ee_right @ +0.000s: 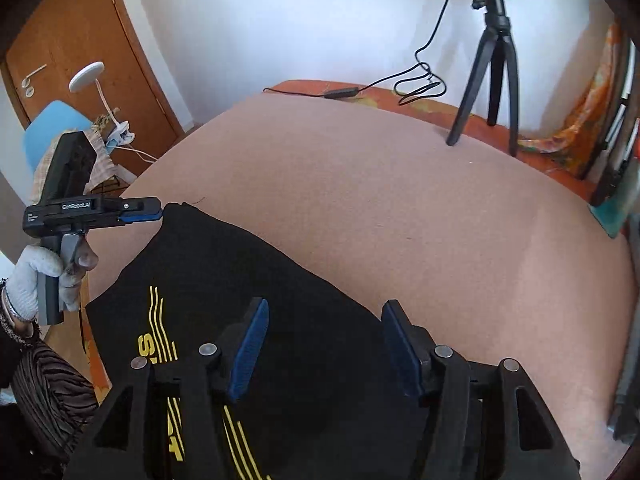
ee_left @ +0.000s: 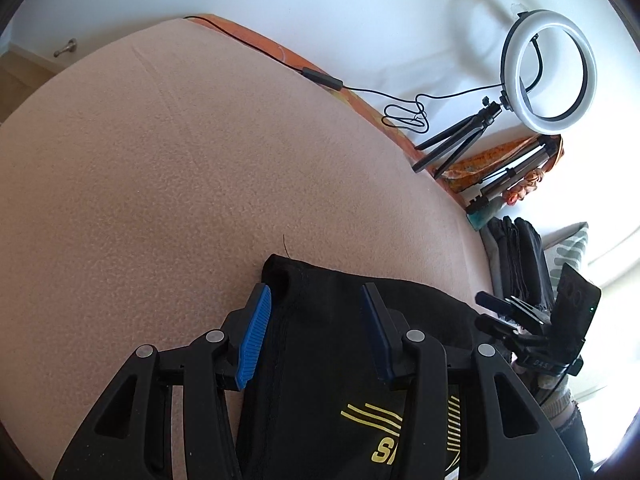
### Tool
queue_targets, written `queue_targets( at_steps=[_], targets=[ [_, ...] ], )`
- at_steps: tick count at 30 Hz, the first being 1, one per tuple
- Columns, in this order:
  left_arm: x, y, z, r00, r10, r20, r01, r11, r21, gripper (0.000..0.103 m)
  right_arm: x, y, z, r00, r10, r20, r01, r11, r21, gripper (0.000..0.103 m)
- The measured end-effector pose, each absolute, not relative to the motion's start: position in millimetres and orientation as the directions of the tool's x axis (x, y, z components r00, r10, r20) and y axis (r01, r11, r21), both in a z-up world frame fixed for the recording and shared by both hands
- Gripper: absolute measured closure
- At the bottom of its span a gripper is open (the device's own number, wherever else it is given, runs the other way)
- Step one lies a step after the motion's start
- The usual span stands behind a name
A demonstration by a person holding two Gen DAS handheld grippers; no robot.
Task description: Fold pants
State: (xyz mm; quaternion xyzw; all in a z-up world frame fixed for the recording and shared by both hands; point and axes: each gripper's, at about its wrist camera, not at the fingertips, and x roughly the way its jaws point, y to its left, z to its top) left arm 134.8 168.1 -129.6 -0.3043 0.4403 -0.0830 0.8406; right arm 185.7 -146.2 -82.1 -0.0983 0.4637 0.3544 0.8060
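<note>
Two grippers: both spread wide, gripping nothing.
Left gripper (ee_left: 316,300): over the pants' corner.
Right gripper (ee_right: 324,316): over the cloth's far edge.
Pants (ee_right: 248,288): black, yellow print, flat on pink blanket (ee_right: 400,200).
Far: ring light (ee_left: 548,72) on tripod.

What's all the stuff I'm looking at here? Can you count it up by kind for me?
Pants: 1, black pants with yellow print
Handheld grippers: 2, left gripper and right gripper
Ring lights: 1, ring light
Black tripods: 1, tripod
Pink bed covers: 1, blanket
Total: 6
</note>
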Motion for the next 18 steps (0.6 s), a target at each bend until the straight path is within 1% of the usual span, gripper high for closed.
queue_targets(
  at_steps=[5,6,7,9,10,12,14,18],
  targets=[
    [137.8,167.2,-123.3,0.619,-0.403,-0.674,-0.119,0.8,-0.588,0.058,198.5,-112.3,-113.7,0.245,0.495,-0.834,-0.706,0.68,0.196,0.043],
    [139.2,165.1,-122.9,0.618,-0.404,-0.675,-0.115,0.802,-0.586,0.058,198.2,-107.8,-117.4,0.239,0.493,-0.837,-0.713,0.674,0.193,0.057],
    [141.0,162.4,-122.5,0.616,-0.405,-0.676,-0.112,0.804,-0.584,0.058,196.4,-104.8,-118.9,0.237,0.499,-0.834,-0.722,0.665,0.192,0.068],
    [143.5,155.9,-121.3,0.614,-0.412,-0.673,-0.101,0.805,-0.585,0.058,188.7,-101.8,-115.5,0.262,0.509,-0.82,-0.74,0.651,0.168,0.087],
    [144.8,152.1,-119.7,0.616,-0.417,-0.668,-0.094,0.803,-0.588,0.058,183.6,-101.4,-110.9,0.284,0.515,-0.809,-0.749,0.645,0.148,0.091],
    [146.9,143.8,-115.3,0.624,-0.432,-0.651,-0.07,0.799,-0.597,0.058,166.6,-101.7,-101.6,0.33,0.52,-0.788,-0.774,0.627,0.09,0.096],
    [149.4,132.5,-111.9,0.625,-0.449,-0.639,-0.04,0.799,-0.6,0.058,147.5,-100.1,-95.4,0.361,0.516,-0.777,-0.804,0.594,0.02,0.098],
    [154.4,107.8,-116.1,0.583,-0.481,-0.655,0.008,0.809,-0.587,0.058,111.2,-93.8,-103.0,0.358,0.484,-0.799,-0.854,0.515,-0.07,0.098]
  ],
)
